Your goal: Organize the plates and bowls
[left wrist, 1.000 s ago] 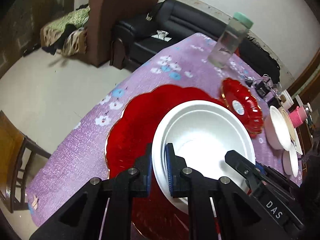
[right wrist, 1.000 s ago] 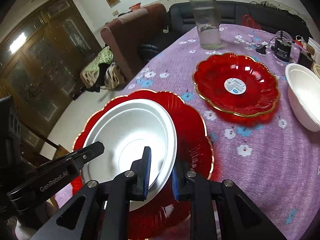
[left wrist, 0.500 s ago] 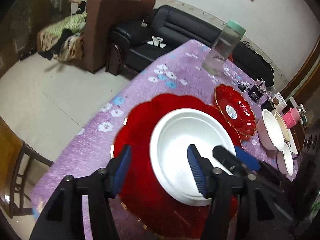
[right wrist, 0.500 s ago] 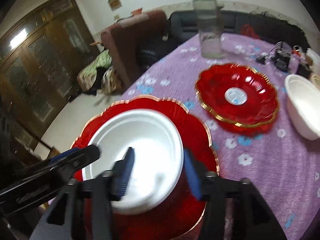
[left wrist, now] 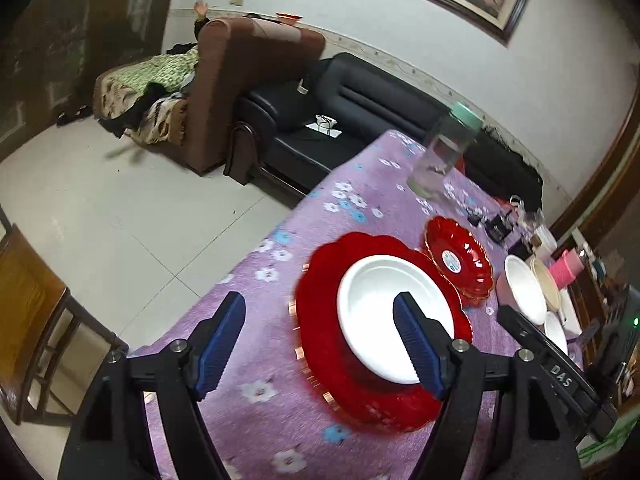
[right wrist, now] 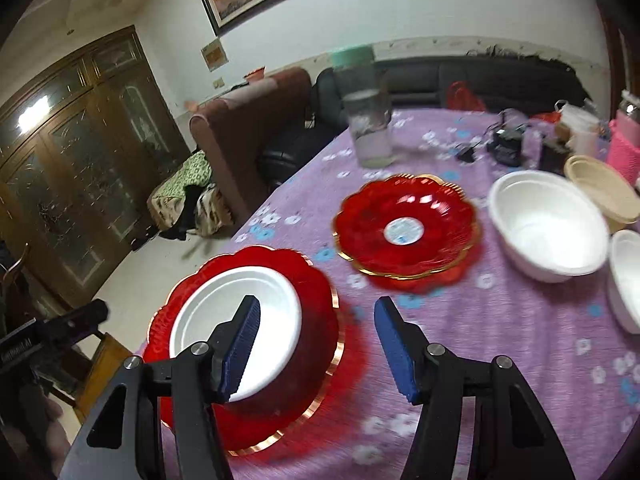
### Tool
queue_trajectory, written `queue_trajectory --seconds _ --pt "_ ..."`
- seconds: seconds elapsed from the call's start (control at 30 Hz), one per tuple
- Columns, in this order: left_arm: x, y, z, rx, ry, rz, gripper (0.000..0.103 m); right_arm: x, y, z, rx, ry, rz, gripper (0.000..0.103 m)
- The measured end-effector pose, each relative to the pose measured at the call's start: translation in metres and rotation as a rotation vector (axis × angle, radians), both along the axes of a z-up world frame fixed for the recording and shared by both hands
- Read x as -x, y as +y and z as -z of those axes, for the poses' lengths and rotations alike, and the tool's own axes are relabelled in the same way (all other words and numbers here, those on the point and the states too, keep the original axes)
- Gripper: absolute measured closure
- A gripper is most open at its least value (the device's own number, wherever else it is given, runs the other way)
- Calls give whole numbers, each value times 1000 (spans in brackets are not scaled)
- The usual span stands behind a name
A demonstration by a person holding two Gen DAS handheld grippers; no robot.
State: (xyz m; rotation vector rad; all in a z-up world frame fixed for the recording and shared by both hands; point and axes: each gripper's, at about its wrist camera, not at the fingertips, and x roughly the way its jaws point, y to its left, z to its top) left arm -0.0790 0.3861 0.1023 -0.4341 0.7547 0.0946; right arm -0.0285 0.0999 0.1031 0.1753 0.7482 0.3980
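Tongs on your left (left wrist: 320, 342) gape wide, holding nothing; the white bowl (left wrist: 394, 316) sits in the large red plate (left wrist: 320, 304) at 1 o'clock on the counter (left wrist: 256, 364). Your right tongs (right wrist: 316, 344) also gape empty, with the small red plate (right wrist: 406, 228) at 1 o'clock.

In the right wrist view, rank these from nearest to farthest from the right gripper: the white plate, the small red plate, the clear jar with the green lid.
1. white plate, lower left, on the large red plate, by the right gripper.
2. small red plate, centre, farther up the table.
3. clear jar, beyond it, near the far edge.
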Motion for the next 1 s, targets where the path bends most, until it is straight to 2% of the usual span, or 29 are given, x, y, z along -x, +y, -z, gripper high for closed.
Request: queue_trajectory --seconds 0.1,0.2,0.33,0.4,0.57,0.7,0.77,0.8,0.83,0.87,0.9,1.0 --pt "16 33 2 8 -5 -43 27 10 -14 0 14 -11 1 35" --pt "31 69 16 -39 74 -119 27 18 -23 3 25 -6 -16 35" --pt "57 90 41 -229 192 -236 27 24 -29 11 26 -5 -21 35" --pt "63 88 53 -277 223 -220 27 22 -27 19 25 14 -25 35" --pt "56 67 72 -360 257 -107 27 21 -23 28 12 42 -28 35" --pt "52 68 79 -397 286 -114 24 22 -22 28 13 44 -26 35" --pt "52 81 79 -550 372 -252 25 21 -24 29 15 48 -15 35" --pt "56 92 78 -684 408 -379 27 21 -25 28 12 50 -8 35" --pt "62 102 73 -765 422 -477 28 20 -28 28 8 51 -1 35" --pt "68 110 66 -745 408 -500 28 20 -29 29 6 52 2 35" --pt "76 115 57 -656 364 -480 28 20 -29 29 6 54 4 35" --pt "80 107 46 -401 235 -285 28 18 -26 32 4 62 -2 35"
